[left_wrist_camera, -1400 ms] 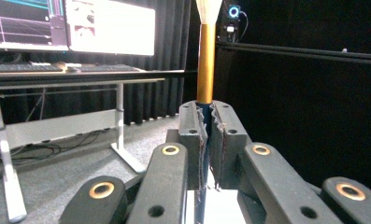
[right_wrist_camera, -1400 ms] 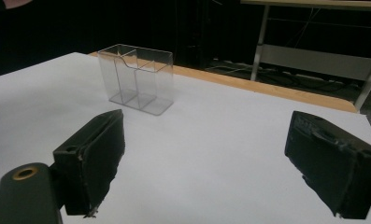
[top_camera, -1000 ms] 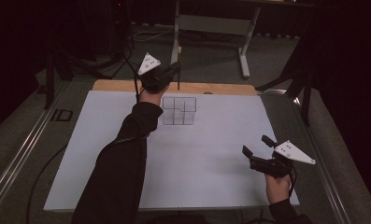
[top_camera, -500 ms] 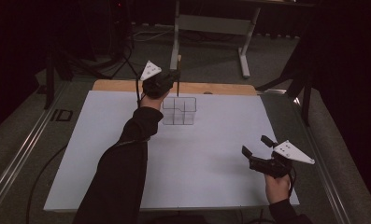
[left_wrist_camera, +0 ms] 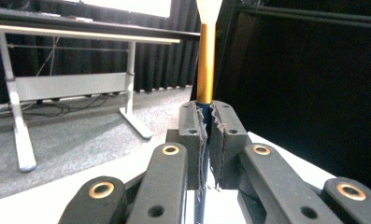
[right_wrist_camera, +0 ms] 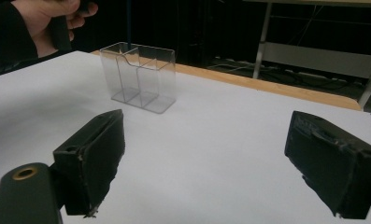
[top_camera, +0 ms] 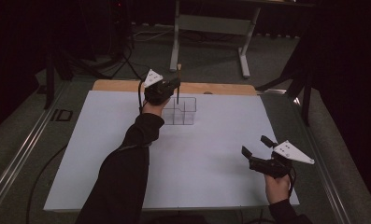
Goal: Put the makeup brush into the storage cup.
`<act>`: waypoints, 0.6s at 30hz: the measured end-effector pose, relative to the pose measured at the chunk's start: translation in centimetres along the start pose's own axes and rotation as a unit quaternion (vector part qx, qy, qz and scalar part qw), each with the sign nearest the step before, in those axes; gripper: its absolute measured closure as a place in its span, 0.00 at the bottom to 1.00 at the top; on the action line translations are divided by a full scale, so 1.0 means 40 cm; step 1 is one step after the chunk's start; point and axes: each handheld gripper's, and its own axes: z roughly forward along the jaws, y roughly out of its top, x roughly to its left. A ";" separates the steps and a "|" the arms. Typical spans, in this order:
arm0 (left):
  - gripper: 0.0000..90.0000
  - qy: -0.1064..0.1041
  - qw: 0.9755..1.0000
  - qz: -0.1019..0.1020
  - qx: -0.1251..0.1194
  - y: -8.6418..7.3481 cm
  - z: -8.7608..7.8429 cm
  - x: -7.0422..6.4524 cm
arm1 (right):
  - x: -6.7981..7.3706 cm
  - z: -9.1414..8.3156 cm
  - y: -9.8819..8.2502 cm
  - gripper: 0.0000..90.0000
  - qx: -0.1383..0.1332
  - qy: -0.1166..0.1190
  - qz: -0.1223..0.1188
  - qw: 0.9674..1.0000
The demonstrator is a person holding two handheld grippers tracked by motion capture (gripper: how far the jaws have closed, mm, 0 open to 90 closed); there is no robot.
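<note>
- A dim room; a white table (top_camera: 127,154) with a wooden far edge.
- The left gripper (top_camera: 167,88) clamps a slim paintbrush (left_wrist_camera: 205,60) upright, gold ferrule and pale tip up, so its dark handle can drop into the clear divided organizer (top_camera: 181,111) beneath; which compartment is probably the left, hard to tell.
- The right gripper (top_camera: 258,151) rests agape, empty, well apart.

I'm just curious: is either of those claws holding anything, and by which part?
The left gripper holds a paintbrush by its dark handle, just below the gold ferrule. The right gripper is open and empty.
</note>
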 end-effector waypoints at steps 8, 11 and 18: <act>0.94 0.022 1.000 -0.009 0.019 -0.032 0.008 -0.005 | 0.002 0.000 0.000 0.13 0.001 0.000 -0.001 1.000; 0.93 0.031 0.999 -0.014 0.030 -0.041 0.012 -0.007 | 0.001 0.000 0.000 0.13 0.001 0.000 0.000 1.000; 0.93 0.038 0.998 -0.028 0.050 -0.068 0.019 -0.009 | 0.003 0.000 0.000 0.13 0.002 0.001 -0.001 1.000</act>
